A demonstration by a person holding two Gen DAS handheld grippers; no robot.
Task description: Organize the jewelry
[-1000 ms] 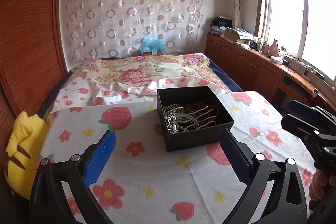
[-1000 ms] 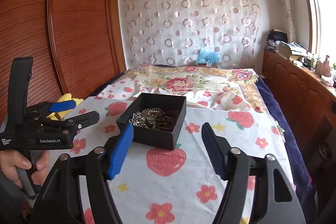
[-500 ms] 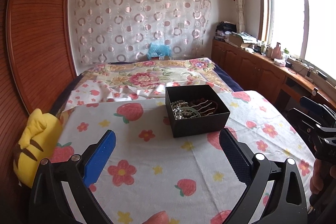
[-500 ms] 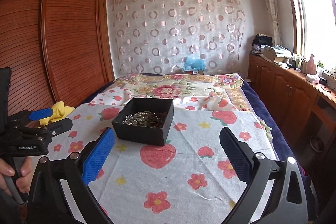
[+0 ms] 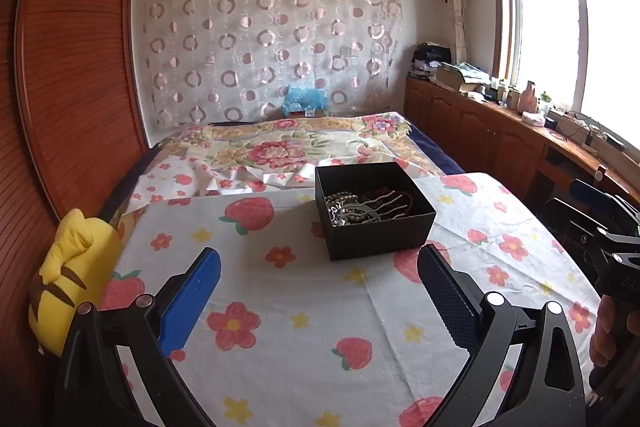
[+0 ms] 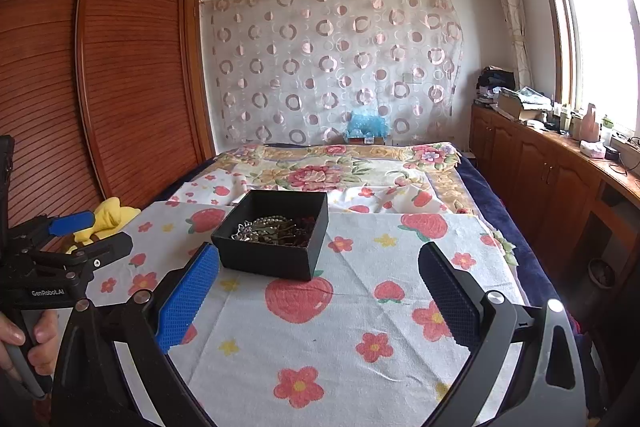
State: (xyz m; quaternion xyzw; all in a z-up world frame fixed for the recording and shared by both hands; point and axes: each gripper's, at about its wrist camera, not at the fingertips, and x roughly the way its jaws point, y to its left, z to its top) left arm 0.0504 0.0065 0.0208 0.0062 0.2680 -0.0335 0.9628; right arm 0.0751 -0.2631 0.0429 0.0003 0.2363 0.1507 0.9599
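A black open box (image 5: pixel 374 211) stands on the strawberry-and-flower cloth (image 5: pixel 304 307) and holds a pile of jewelry (image 5: pixel 366 207): bead strands, a silver piece and a wavy hair fork. It also shows in the right wrist view (image 6: pixel 276 233), with the jewelry (image 6: pixel 274 227) inside. My left gripper (image 5: pixel 318 287) is open and empty, short of the box. My right gripper (image 6: pixel 318 291) is open and empty, just in front of the box. Each gripper shows at the edge of the other's view, the right one (image 5: pixel 592 223) and the left one (image 6: pixel 76 235).
A yellow plush toy (image 5: pixel 72 279) lies at the cloth's left edge beside a wooden wardrobe (image 6: pixel 100 87). A floral bedspread (image 5: pixel 296 147) lies behind the box. Wooden cabinets (image 6: pixel 552 179) with clutter run along the right under the window.
Both grippers have pulled back and up from the box, so it looks smaller and farther. The right gripper's jaws have opened wider. The jewelry stays in the box.
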